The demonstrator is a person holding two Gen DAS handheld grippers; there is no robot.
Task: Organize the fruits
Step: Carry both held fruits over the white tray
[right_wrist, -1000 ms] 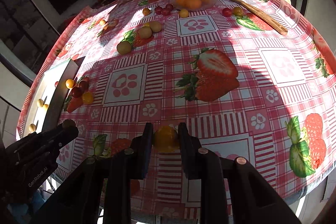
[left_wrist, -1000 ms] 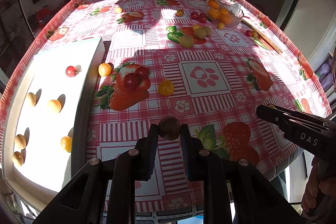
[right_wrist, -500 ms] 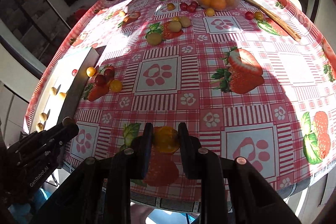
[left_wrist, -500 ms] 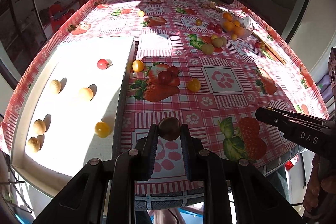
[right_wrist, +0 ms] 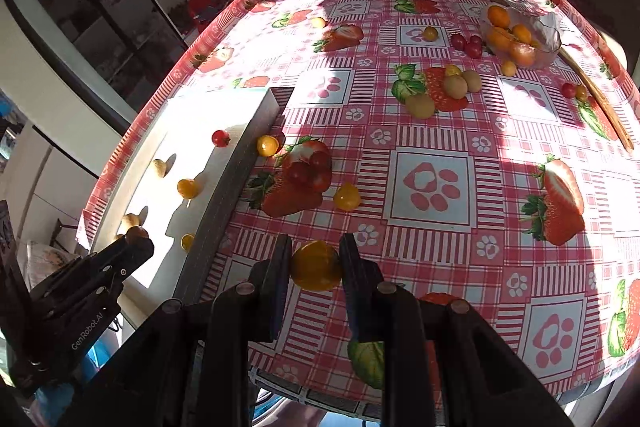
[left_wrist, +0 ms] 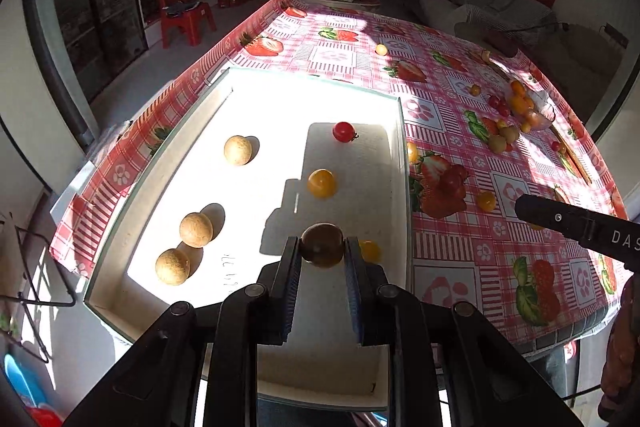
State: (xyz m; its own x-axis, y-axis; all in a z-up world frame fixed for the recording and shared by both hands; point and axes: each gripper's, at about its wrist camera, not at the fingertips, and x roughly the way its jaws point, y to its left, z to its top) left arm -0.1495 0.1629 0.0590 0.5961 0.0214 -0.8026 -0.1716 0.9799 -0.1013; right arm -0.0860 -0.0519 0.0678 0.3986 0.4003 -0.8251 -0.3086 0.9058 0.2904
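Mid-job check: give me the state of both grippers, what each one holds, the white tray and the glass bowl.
Left gripper: shut on a dark fruit, over the tray.
Dark fruit: clamped, held in the air.
Right gripper: shut on a yellow tomato, over the tablecloth.
Yellow tomato: clamped, not yet in the tray.
White tray: open, partly filled, fruits lying apart.
Glass bowl: upright, holds orange fruits.

yellow fruit (left_wrist: 370, 251): half hidden behind gripper finger | right hand-held gripper (left_wrist: 576, 229): cut off at edge
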